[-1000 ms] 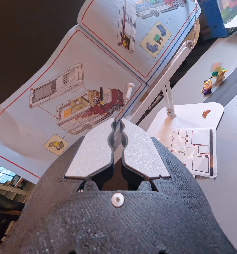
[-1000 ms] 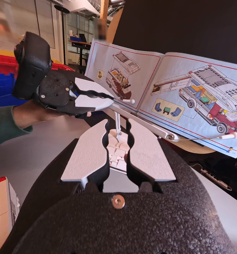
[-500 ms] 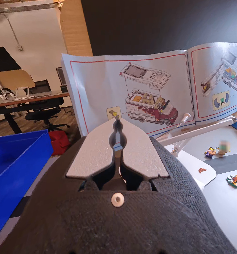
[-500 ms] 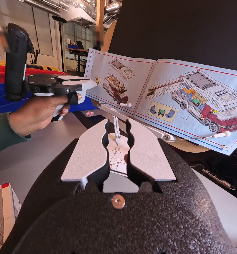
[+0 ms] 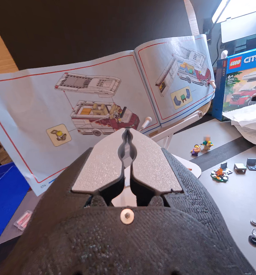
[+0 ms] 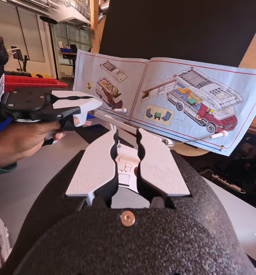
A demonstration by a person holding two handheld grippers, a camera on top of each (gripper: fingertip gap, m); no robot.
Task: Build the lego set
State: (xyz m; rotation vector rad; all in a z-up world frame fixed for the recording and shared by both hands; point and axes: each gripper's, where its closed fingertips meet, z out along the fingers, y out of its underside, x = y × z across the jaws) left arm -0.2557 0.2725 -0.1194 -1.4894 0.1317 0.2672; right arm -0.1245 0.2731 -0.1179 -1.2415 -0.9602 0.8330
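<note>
An open instruction booklet [image 5: 94,92] rests on a white stand [image 5: 176,126]; it also shows in the right wrist view [image 6: 183,92]. A wire page holder with a white tip [image 5: 146,121] lies over the left page. My left gripper [image 5: 127,130] is shut with nothing seen between its pads, just in front of the booklet's lower edge. In the right wrist view it [image 6: 97,101] sits just above and left of that page holder [image 6: 121,110], held by a hand. My right gripper [image 6: 127,132] is open and empty, above the stand's white base [image 6: 124,156] and a sticker sheet [image 6: 123,177].
Two minifigures [image 5: 201,147], a campfire piece [image 5: 219,174], small chairs and a table [image 5: 240,168] and loose wheels [image 5: 253,239] lie on the grey table at right. A blue box [image 5: 243,83] and crumpled paper [image 5: 250,123] stand behind. A blue bin [image 5: 4,200] is at left. The grippers' ends are close to 15 centimeters from one another. About 20 centimeters separates my right fingertips from the campfire piece [image 5: 219,174].
My left gripper, close up at the left page holder's wire a second ago, has closed fully, drawn back and levelled out. My right gripper has stayed open and nearly still.
</note>
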